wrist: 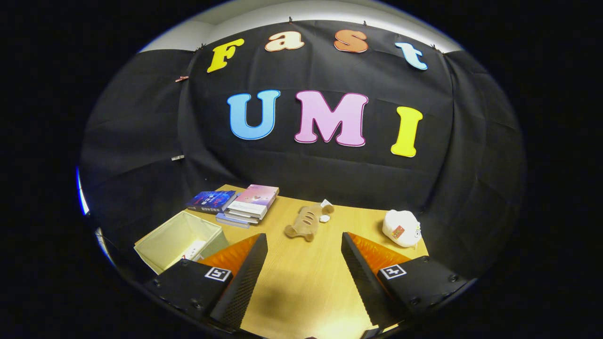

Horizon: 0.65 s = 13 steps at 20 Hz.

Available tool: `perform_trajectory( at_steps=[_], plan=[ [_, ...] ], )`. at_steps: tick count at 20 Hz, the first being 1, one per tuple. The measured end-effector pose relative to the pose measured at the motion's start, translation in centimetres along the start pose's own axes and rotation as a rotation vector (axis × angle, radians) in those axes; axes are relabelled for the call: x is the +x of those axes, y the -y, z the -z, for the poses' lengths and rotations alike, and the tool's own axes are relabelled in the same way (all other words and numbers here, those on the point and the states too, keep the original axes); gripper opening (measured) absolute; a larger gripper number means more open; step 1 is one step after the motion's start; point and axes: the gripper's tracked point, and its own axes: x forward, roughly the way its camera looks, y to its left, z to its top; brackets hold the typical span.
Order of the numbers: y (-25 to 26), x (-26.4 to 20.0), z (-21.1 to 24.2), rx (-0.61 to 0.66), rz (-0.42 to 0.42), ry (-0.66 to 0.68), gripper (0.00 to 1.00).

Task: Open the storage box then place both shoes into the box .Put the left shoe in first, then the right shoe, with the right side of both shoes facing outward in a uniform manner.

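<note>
The gripper point(304, 263) is hanging over the counter point(301, 282) with its fingers spread wide and nothing between them. The storage box point(181, 240) is sitting to the left, just beside the left finger, near the counter's left edge, and its top is looking open. I cannot see any shoes. Straight ahead, a brown plush toy point(305, 221) is lying beyond the fingers, with books point(240, 205) behind the box and a white toy point(401, 228) off to the right. The bare wood between the fingers is giving room to move.
</note>
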Motion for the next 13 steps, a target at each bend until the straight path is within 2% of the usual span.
perform_trajectory(
  at_steps=[6,13],
  plan=[
    [3.2,-2.5,-1.1,-0.014,0.021,0.068,0.98],
    [2.4,-4.7,-1.0,0.0,0.01,0.108,0.98]
  ],
)
